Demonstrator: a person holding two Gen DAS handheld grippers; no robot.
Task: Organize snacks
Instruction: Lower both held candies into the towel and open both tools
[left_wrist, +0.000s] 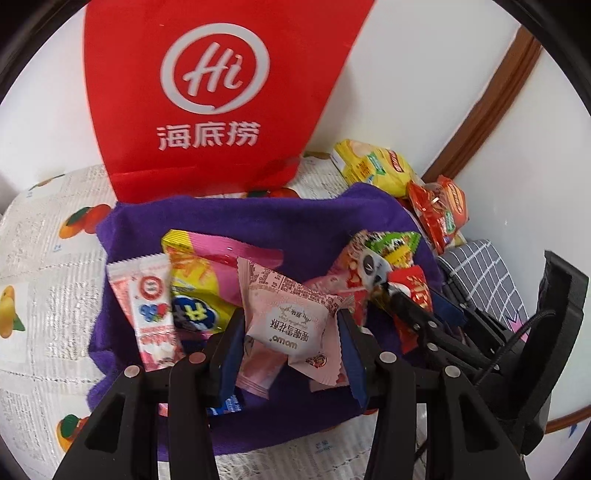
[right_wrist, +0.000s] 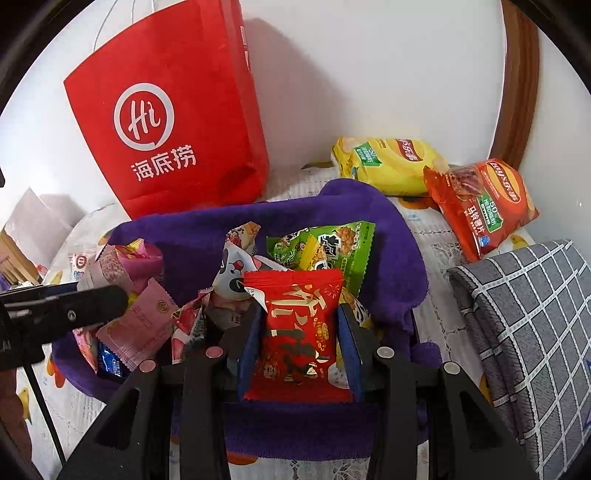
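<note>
A purple cloth (left_wrist: 229, 218) (right_wrist: 295, 221) lies on the table with several snack packets piled on it. My left gripper (left_wrist: 291, 321) is shut on a pale pink and white snack packet (left_wrist: 288, 317), its blue pads pressing both sides. My right gripper (right_wrist: 301, 325) is shut on a red snack packet with gold lettering (right_wrist: 299, 332). Behind the red packet lies a green packet (right_wrist: 332, 247). A pink strip packet (left_wrist: 151, 310) and a yellow-pink packet (left_wrist: 199, 273) lie left of my left gripper. The other gripper shows at the edge of each view.
A red paper bag (left_wrist: 207, 92) (right_wrist: 173, 122) stands against the white wall behind the cloth. A yellow chip bag (right_wrist: 388, 162) and a red chip bag (right_wrist: 484, 206) lie at the back right. A grey checked cushion (right_wrist: 528, 332) sits on the right. The patterned tablecloth (left_wrist: 44, 258) covers the table.
</note>
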